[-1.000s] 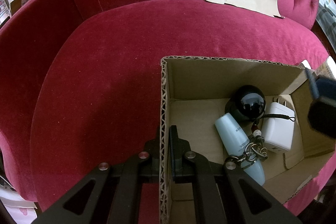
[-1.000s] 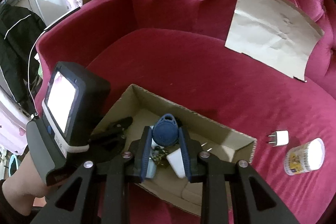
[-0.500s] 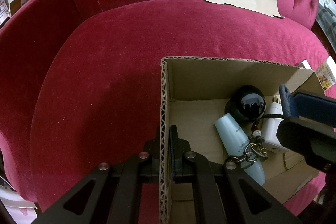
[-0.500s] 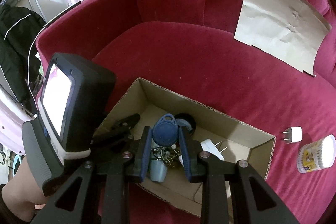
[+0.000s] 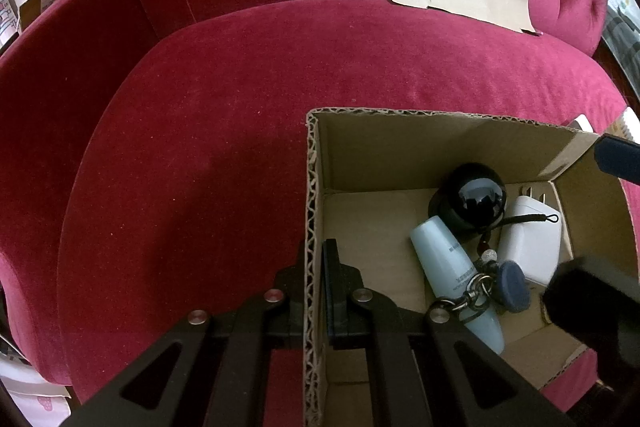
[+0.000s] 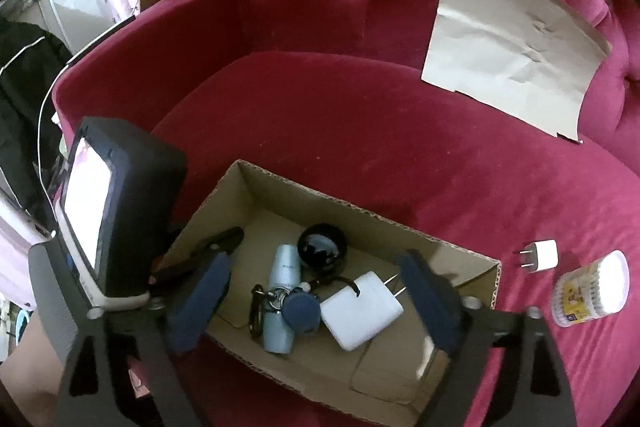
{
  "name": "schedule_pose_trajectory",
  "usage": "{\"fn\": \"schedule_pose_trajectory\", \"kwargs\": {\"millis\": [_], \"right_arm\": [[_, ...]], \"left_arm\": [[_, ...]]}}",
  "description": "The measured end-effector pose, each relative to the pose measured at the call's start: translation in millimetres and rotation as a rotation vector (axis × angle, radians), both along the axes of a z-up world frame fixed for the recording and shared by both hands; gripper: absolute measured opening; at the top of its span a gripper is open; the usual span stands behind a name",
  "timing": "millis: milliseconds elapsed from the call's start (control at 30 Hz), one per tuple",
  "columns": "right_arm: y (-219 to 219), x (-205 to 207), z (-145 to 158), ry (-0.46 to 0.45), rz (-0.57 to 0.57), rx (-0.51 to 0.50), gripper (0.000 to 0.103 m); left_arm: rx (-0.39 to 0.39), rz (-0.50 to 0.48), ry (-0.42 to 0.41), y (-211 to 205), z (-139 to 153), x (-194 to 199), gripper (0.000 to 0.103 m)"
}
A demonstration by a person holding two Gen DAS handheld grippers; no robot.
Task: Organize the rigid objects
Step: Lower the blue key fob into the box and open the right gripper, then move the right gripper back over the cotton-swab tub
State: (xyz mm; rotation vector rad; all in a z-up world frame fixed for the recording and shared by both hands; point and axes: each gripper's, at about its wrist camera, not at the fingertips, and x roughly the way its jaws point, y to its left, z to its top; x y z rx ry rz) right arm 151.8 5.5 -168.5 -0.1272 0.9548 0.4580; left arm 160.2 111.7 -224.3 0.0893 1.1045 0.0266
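An open cardboard box sits on the red sofa seat. In it lie a black ball, a pale blue bottle, a white charger and a blue key fob on a key ring, which rests across the bottle. My right gripper hovers over the box; its jaws are opening wide and nothing is pressed between them. My left gripper is shut on the box's left wall, one finger inside and one outside.
On the seat to the right of the box lie a small white plug and a clear jar of cotton swabs. A creased sheet of paper leans on the tufted backrest. The left gripper's body with its screen stands at the box's left.
The right gripper's jaws have spread apart and let go of the blue key fob, which now lies in the box on the bottle. The left gripper has kept its hold on the box wall.
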Motion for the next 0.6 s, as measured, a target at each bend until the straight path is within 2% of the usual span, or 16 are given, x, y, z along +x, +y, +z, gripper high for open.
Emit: {"fn": "schedule_pose_trajectory", "kwargs": {"millis": [133, 600], "right_arm": [[-3, 3, 0, -0.005, -0.013, -0.006, 0.102], [-17, 5, 5, -0.025, -0.05, -0.001, 0.103]], "left_arm": [[0.001, 0.0, 0.0, 0, 0, 0, 0.005], [0.003, 0.001, 0.0, -1, 1, 1, 0.005]]}}
